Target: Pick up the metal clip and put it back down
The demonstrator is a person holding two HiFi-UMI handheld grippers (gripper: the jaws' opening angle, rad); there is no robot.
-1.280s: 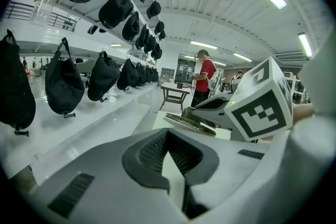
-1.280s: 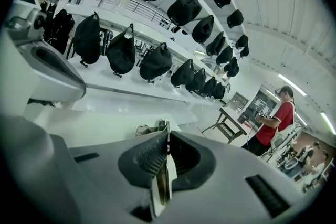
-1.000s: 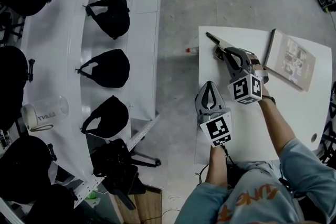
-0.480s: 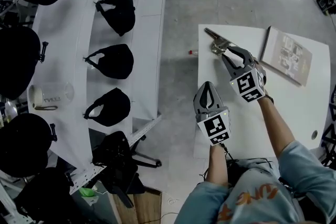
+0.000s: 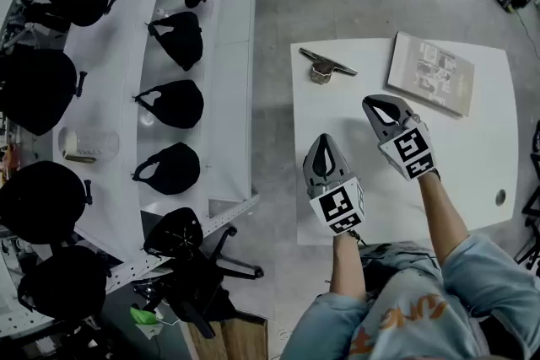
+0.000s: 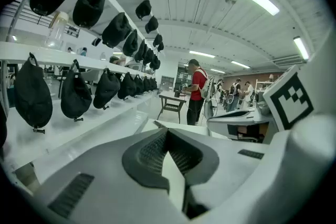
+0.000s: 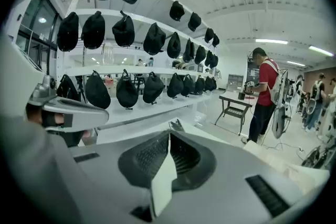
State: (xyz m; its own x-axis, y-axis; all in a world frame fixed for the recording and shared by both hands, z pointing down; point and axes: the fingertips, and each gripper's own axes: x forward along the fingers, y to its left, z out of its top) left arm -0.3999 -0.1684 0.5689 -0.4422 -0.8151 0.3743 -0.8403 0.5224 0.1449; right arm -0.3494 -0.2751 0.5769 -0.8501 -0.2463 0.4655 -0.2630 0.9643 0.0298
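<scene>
The metal clip [image 5: 327, 66] lies on the white table [image 5: 472, 156] near its far left corner, with nothing touching it. My right gripper [image 5: 371, 103] hovers a short way to the near right of the clip. Its jaws have just been closing, and they now meet at the tips [image 7: 169, 135] with nothing between them. The clip [image 7: 176, 125] shows small just beyond those tips. My left gripper [image 5: 325, 139] hangs over the table's left edge, nearer to me. Its jaws [image 6: 168, 131] are shut and hold nothing.
A closed booklet [image 5: 432, 73] lies at the table's far right. Long white shelves [image 5: 232, 80] with several black caps run along the left. A chair base [image 5: 198, 265] stands on the floor by the near left. A person in red [image 7: 265, 94] stands far off.
The right gripper was at the clip in both earlier frames. It has now pulled back toward me and the clip stays on the table. The left gripper shifted slightly.
</scene>
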